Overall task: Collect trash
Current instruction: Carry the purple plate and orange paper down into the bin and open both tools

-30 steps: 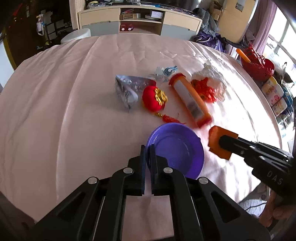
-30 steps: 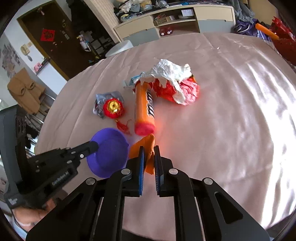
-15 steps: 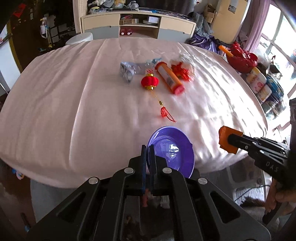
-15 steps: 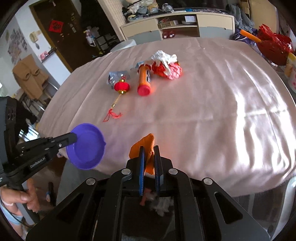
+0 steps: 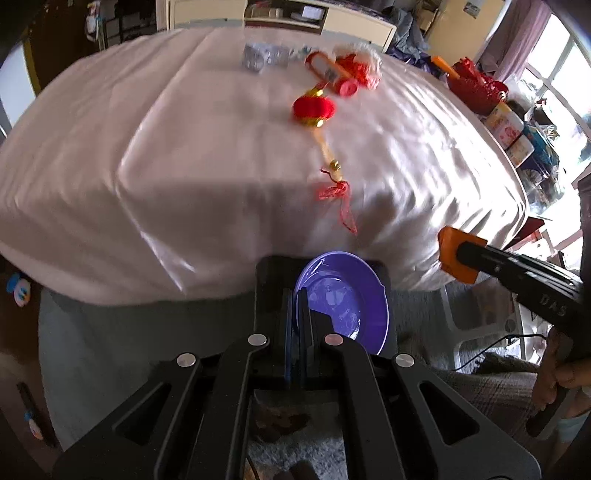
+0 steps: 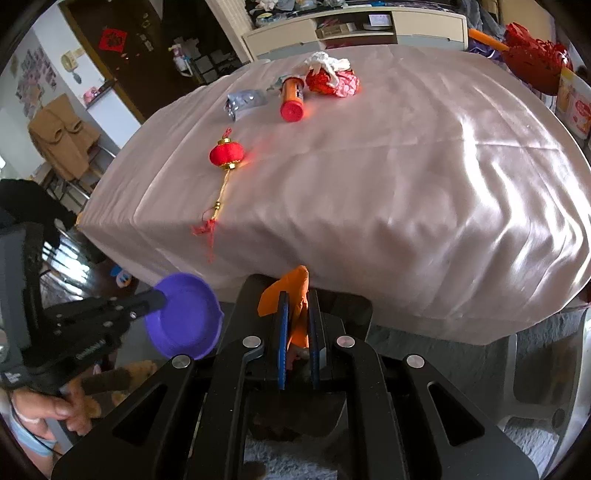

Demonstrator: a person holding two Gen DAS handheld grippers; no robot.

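My left gripper [image 5: 295,295] is shut on the rim of a purple plate [image 5: 343,299], off the table's front edge and over a black bin [image 5: 266,280]. In the right wrist view that plate [image 6: 184,314] hangs at the lower left. My right gripper [image 6: 297,299] is shut on a crumpled orange scrap [image 6: 291,288] above the same bin [image 6: 354,306]. On the pink cloth lie a red lantern ornament [image 6: 226,153], an orange tube [image 6: 293,98], a silver wrapper [image 6: 243,101] and a red and white paper wad [image 6: 328,74].
The lantern's tassel [image 5: 338,192] droops over the table's front edge. A grey rug [image 5: 110,350] covers the floor around the bin. Red baskets and jars [image 5: 509,129] stand past the table's right side, and a low cabinet [image 6: 354,27] runs behind it.
Both grippers have pulled back off the table's front edge to above the bin, still holding plate and scrap. The lantern has slid toward the front edge and its tassel has stretched out.
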